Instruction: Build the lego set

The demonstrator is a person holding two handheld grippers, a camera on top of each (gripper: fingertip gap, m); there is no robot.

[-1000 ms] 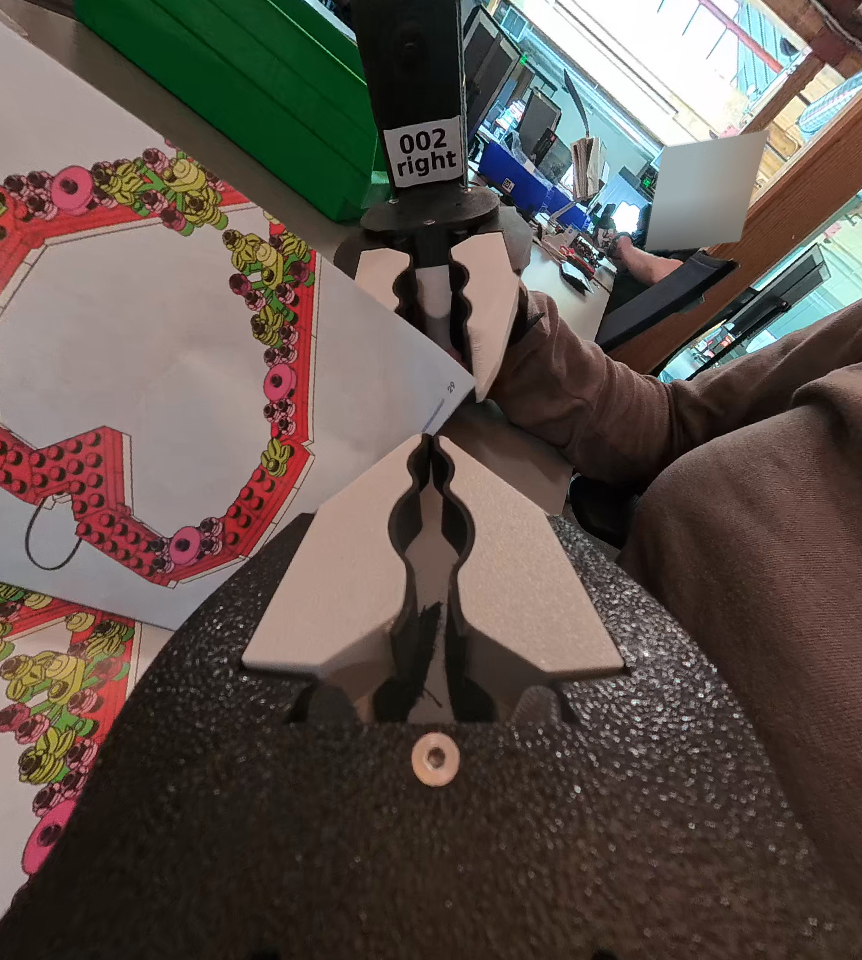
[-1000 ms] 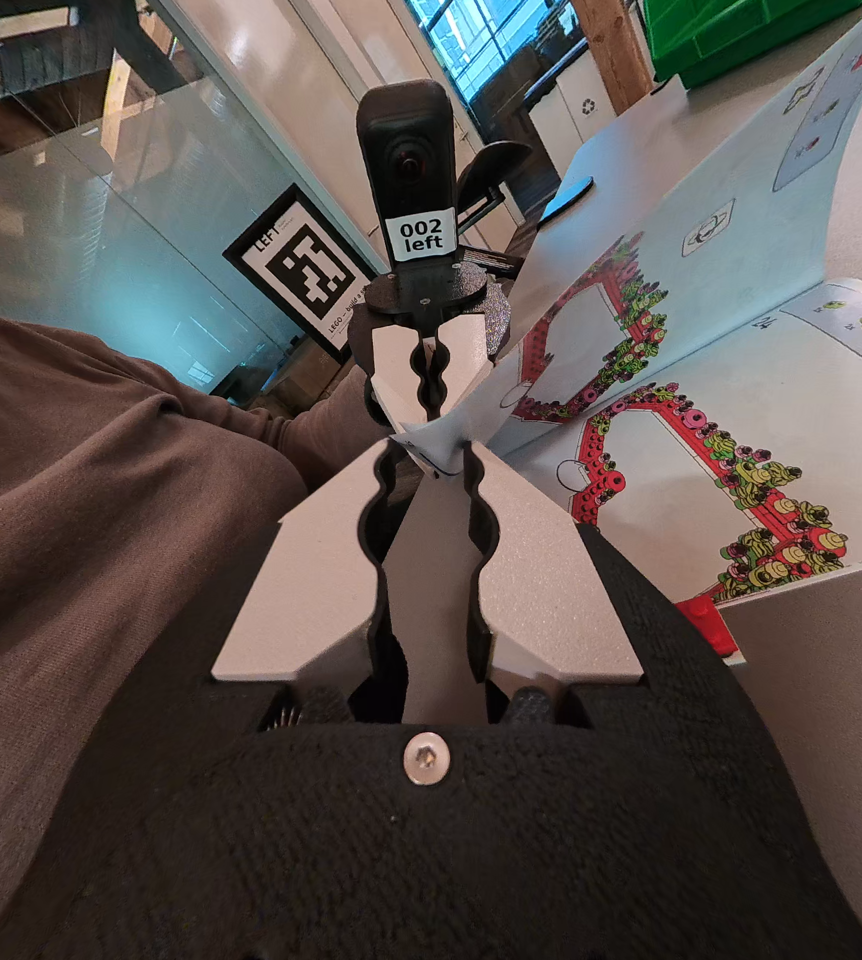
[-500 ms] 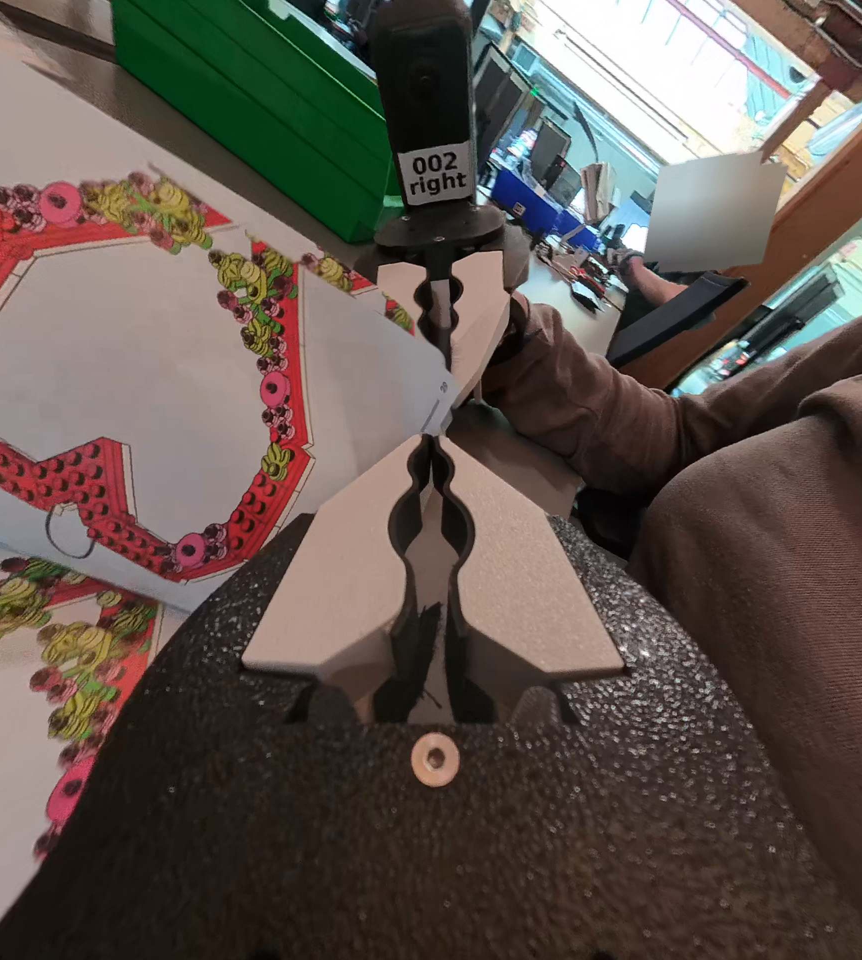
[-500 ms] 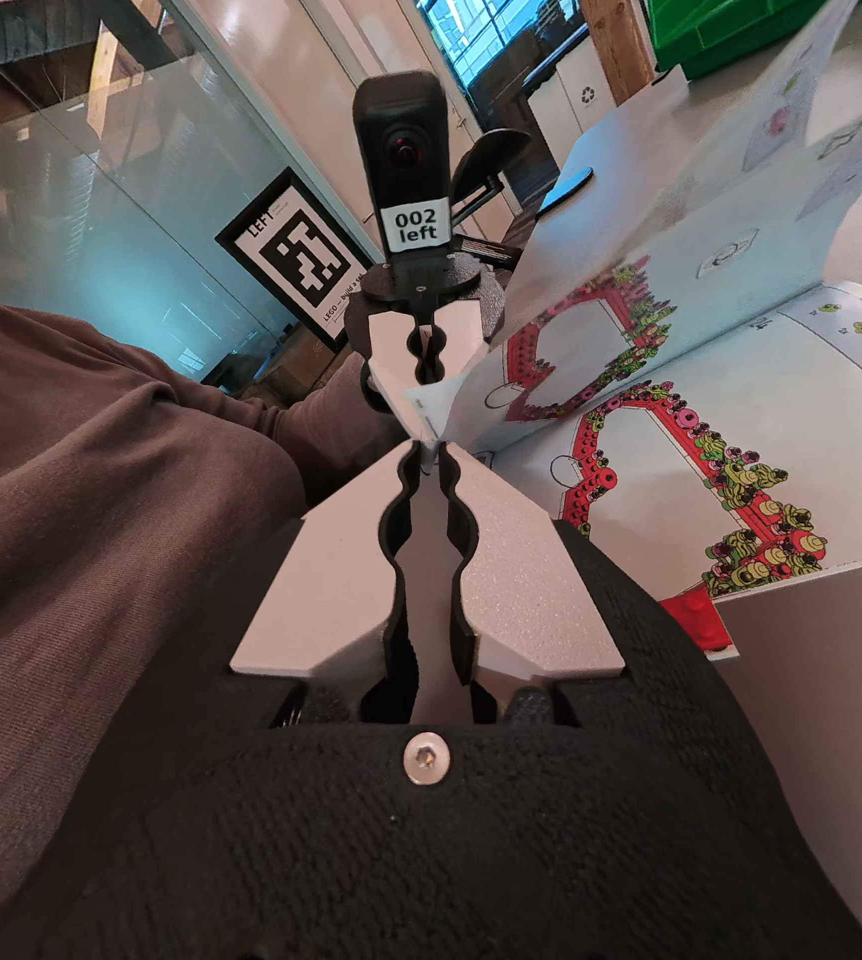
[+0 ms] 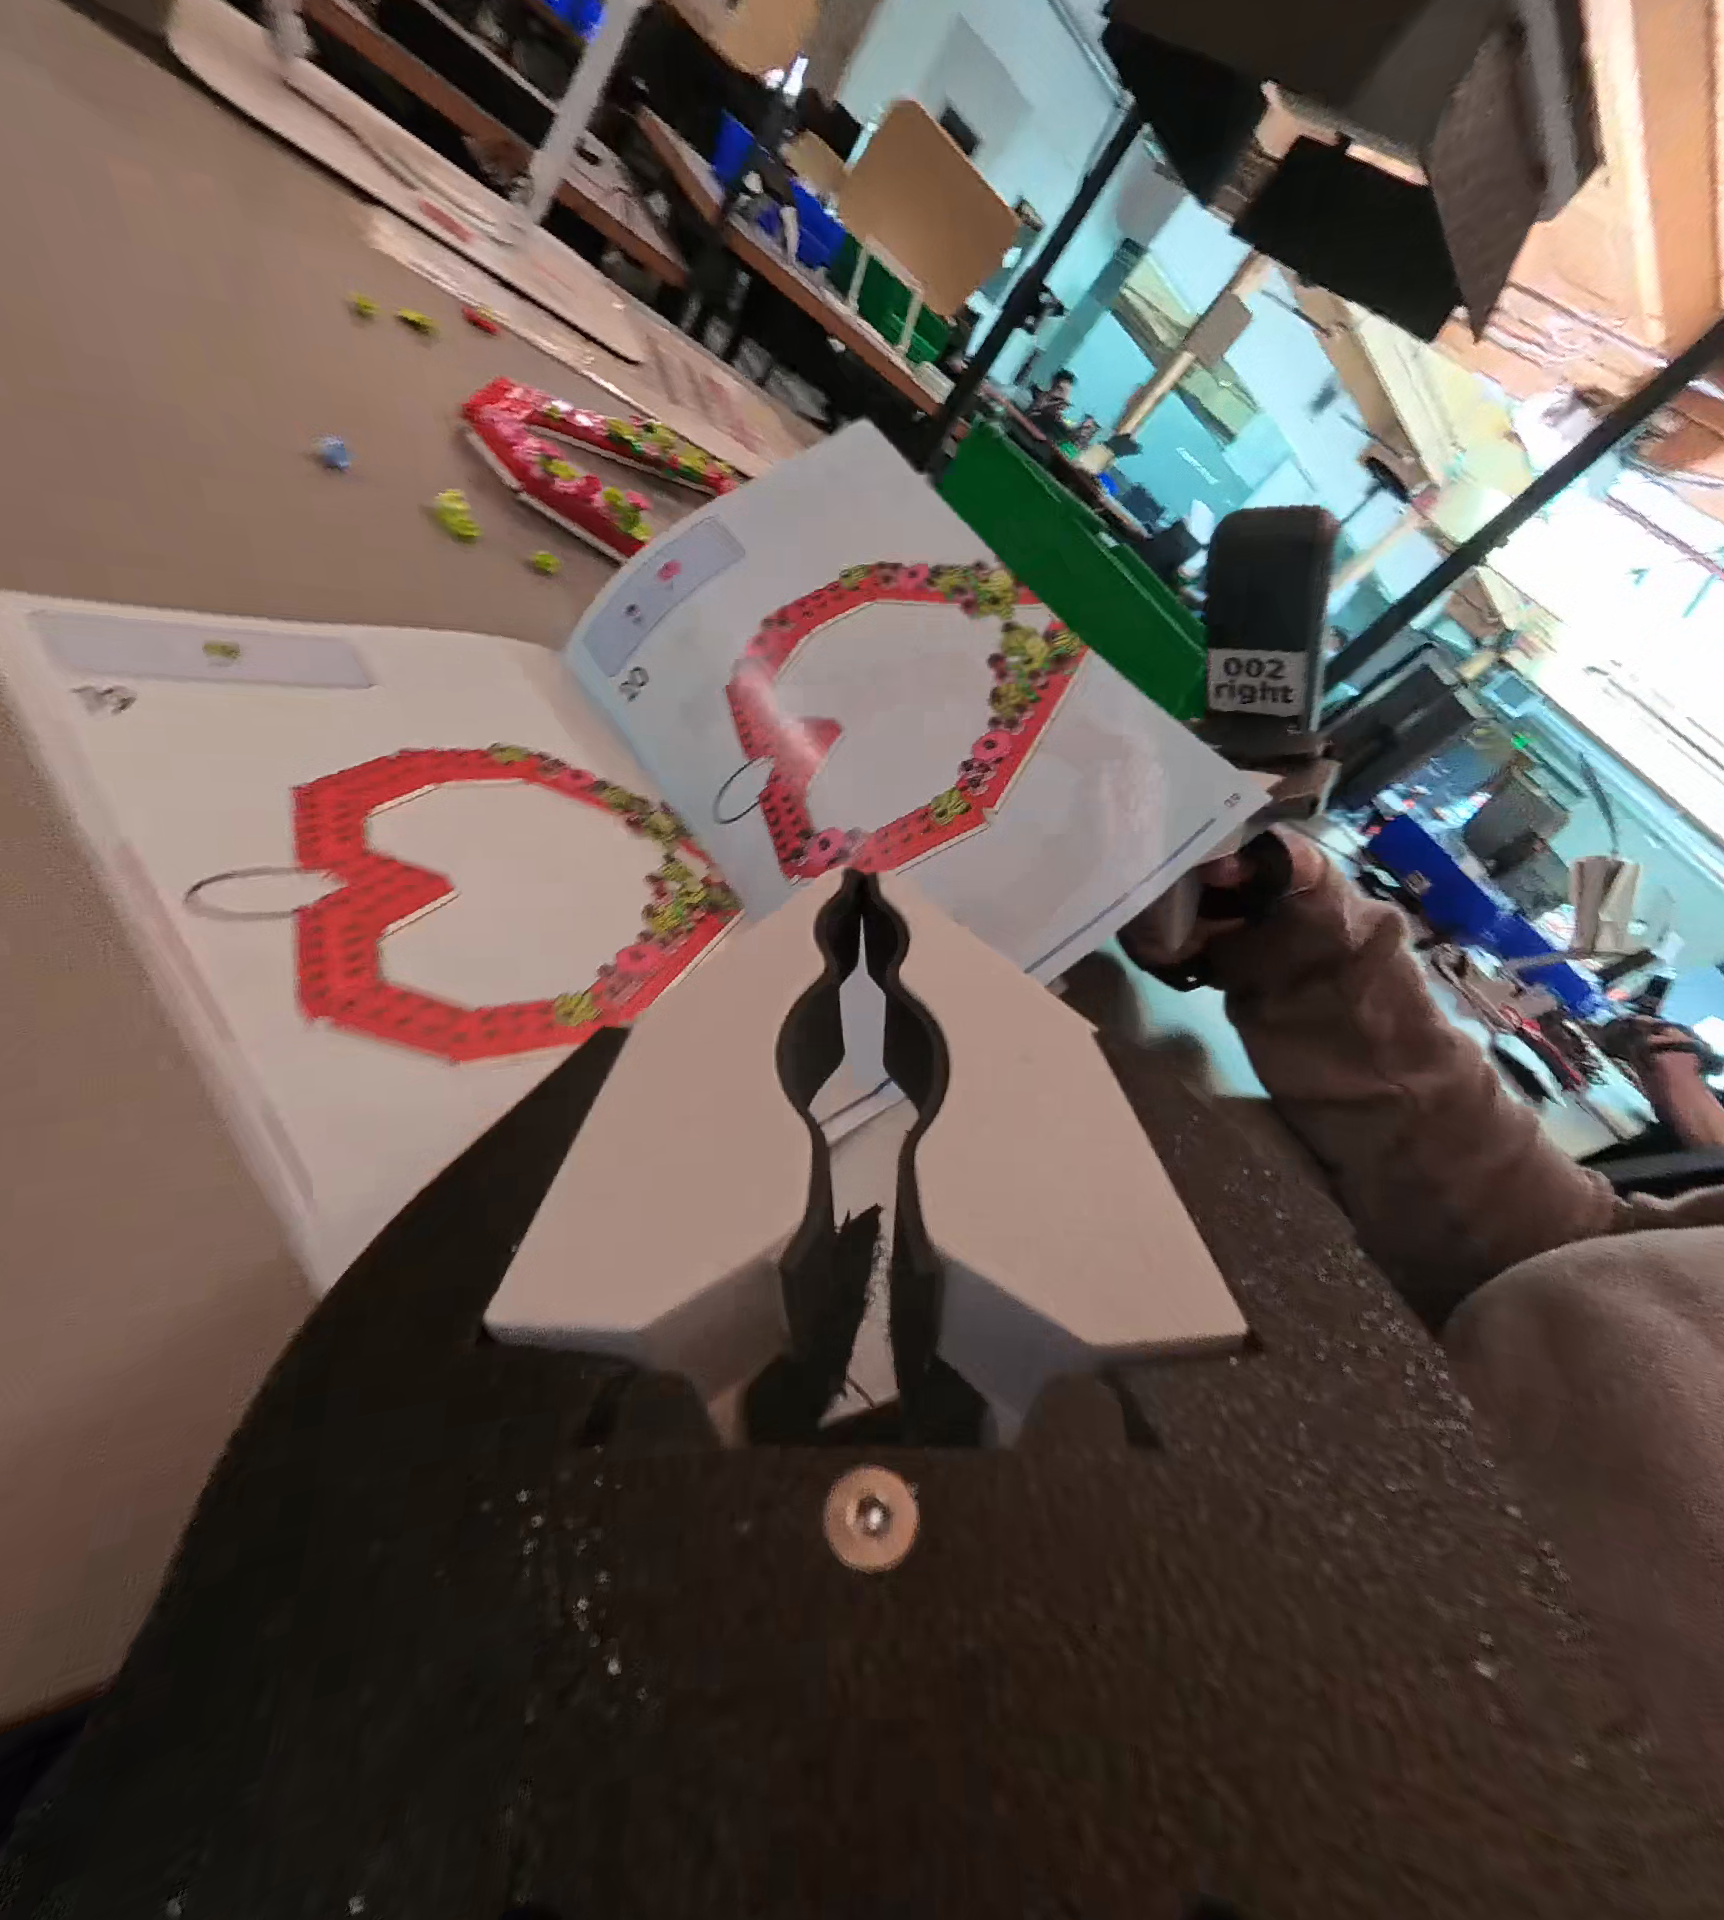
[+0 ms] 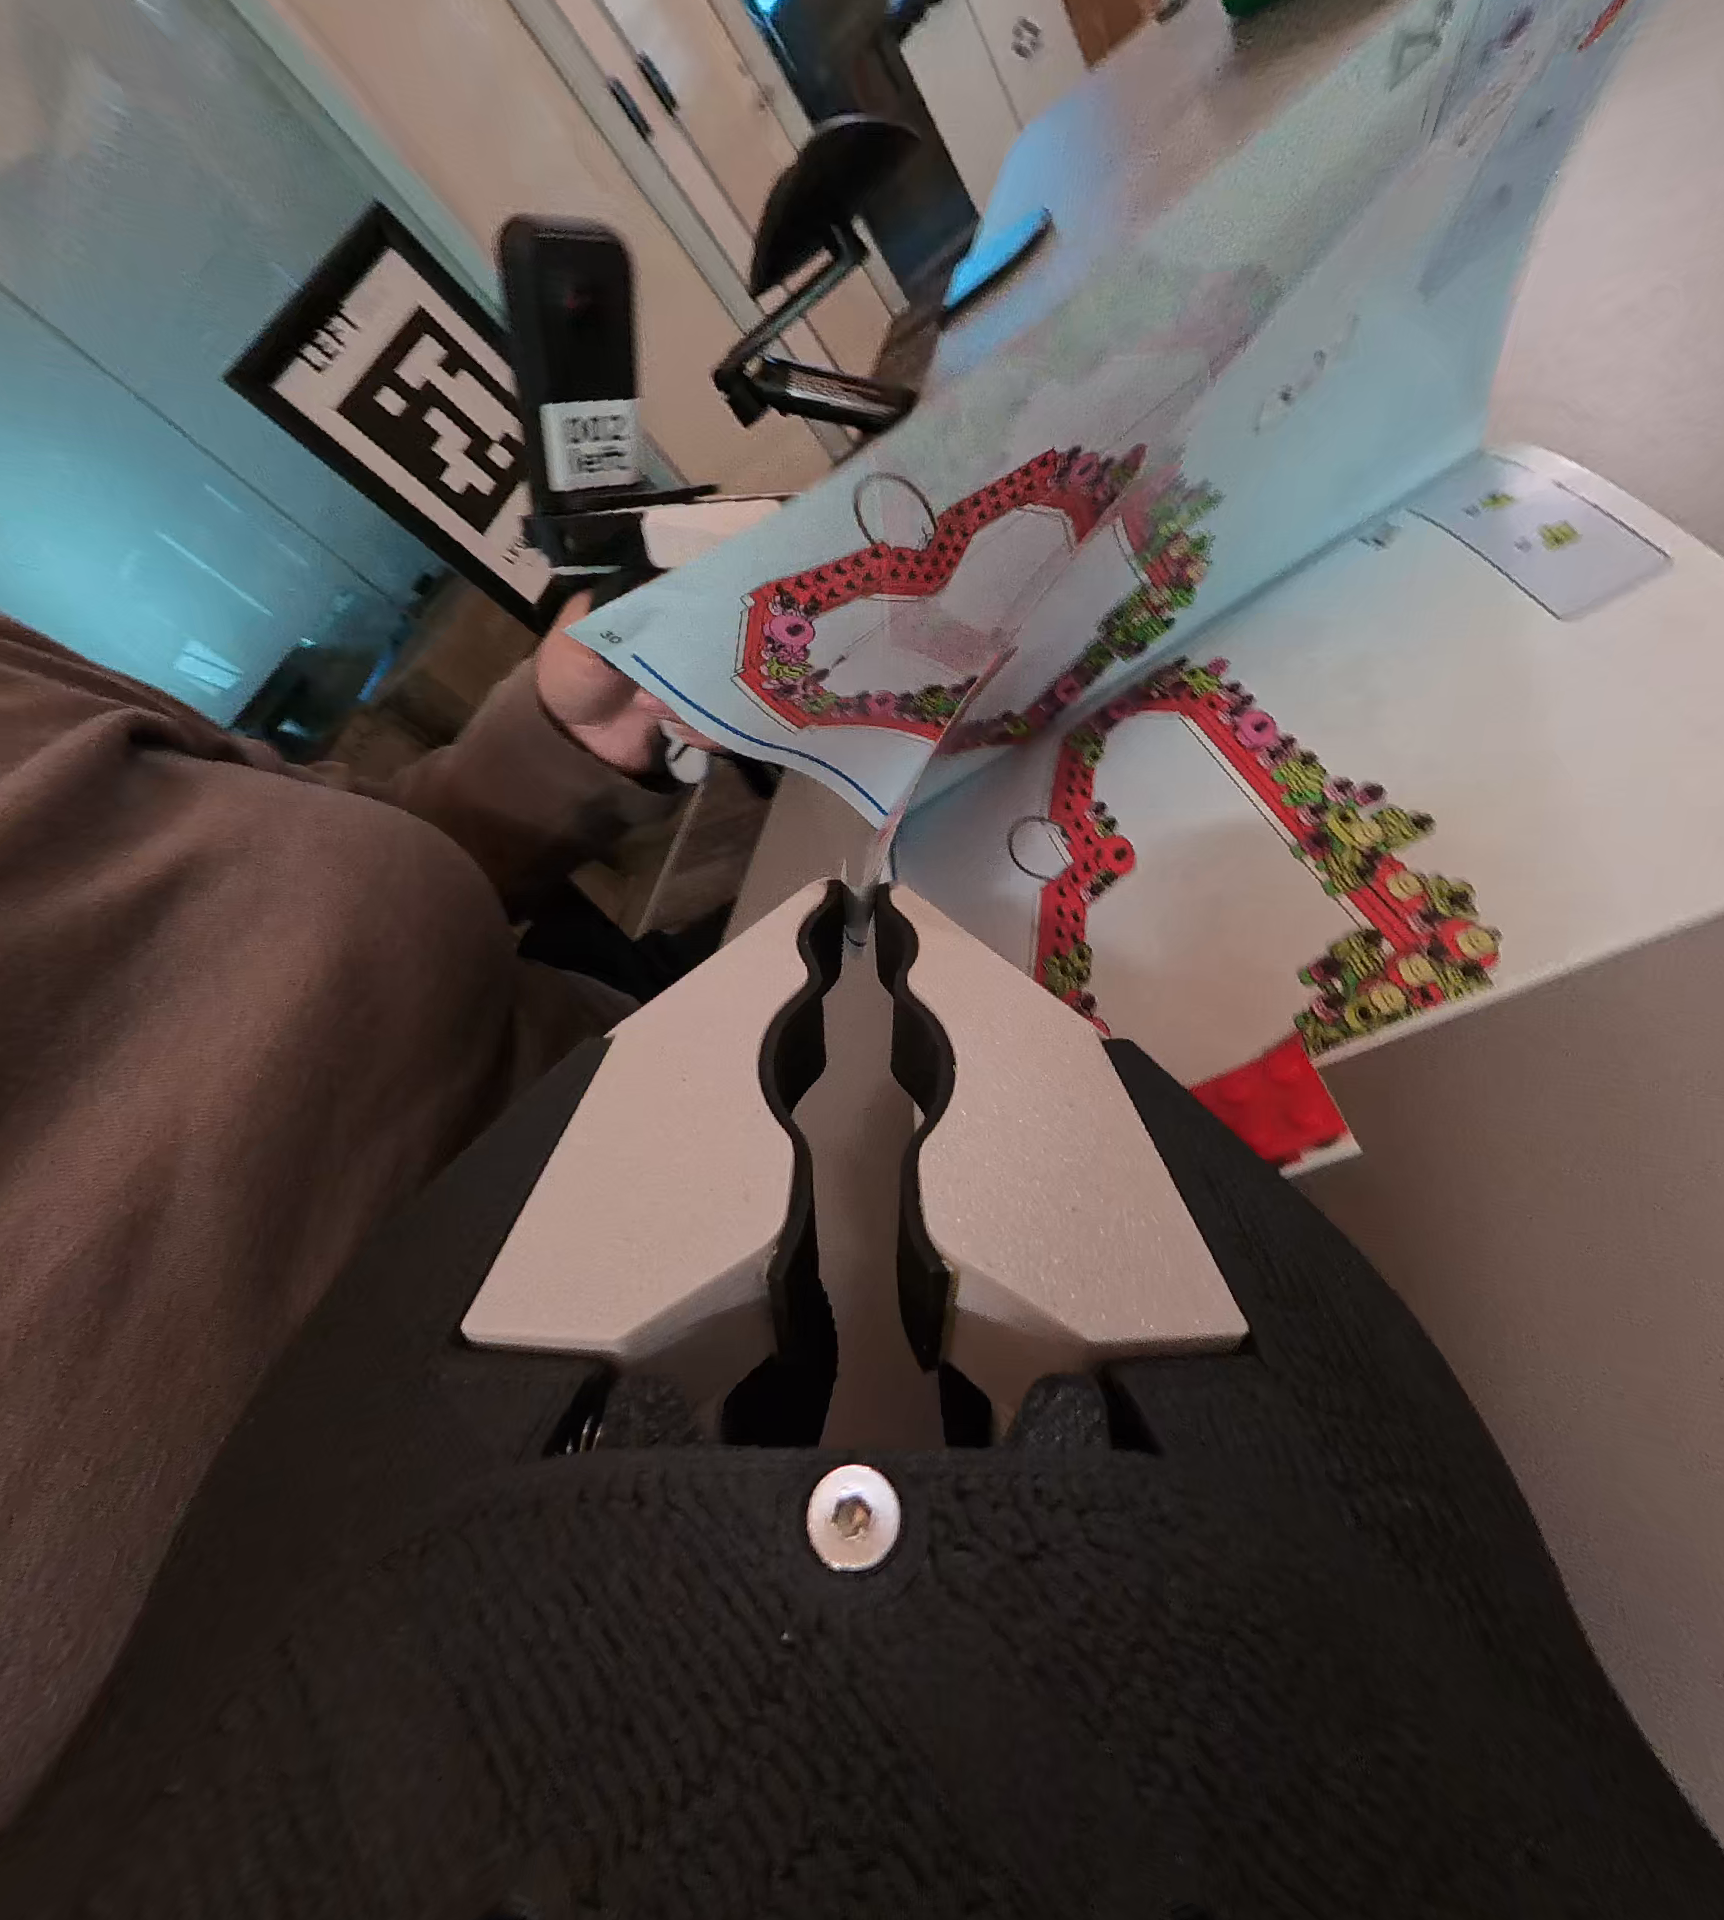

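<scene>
While the instruction booklet (image 5: 484,935) lay open on the table (image 5: 58,312), the right tongs (image 6: 863,899) were pinched narrow on the lower corner of one lifted page (image 6: 941,644), the paper edge running down into the slot between the tips. That page curved up and away ahead of the right tongs, its printed red heart wreath facing the camera, and the flat page beneath it showed a similar heart to the right of the fingers.

Seen from the left side, the left tongs (image 5: 863,883) were drawn together at the tips, with only the wavy hollows behind them showing gaps. Their tips sat just in front of the raised page's lower edge; whether they actually touched or gripped the paper I could not tell, since the picture was blurred there. The other tongs showed ahead and to the right of the left pair, at the page's far corner, with a hand in a brown sleeve (image 5: 1357,1039) below them.

Well beyond the left tongs, past the booklet, the partly built red heart frame (image 5: 567,457) with its yellow and pink flowers rested on the table. A few loose small pieces (image 5: 453,514) lay scattered just left of it. A green bin (image 5: 1055,551) stood behind the raised page, ahead and slightly right of the left tongs.
</scene>
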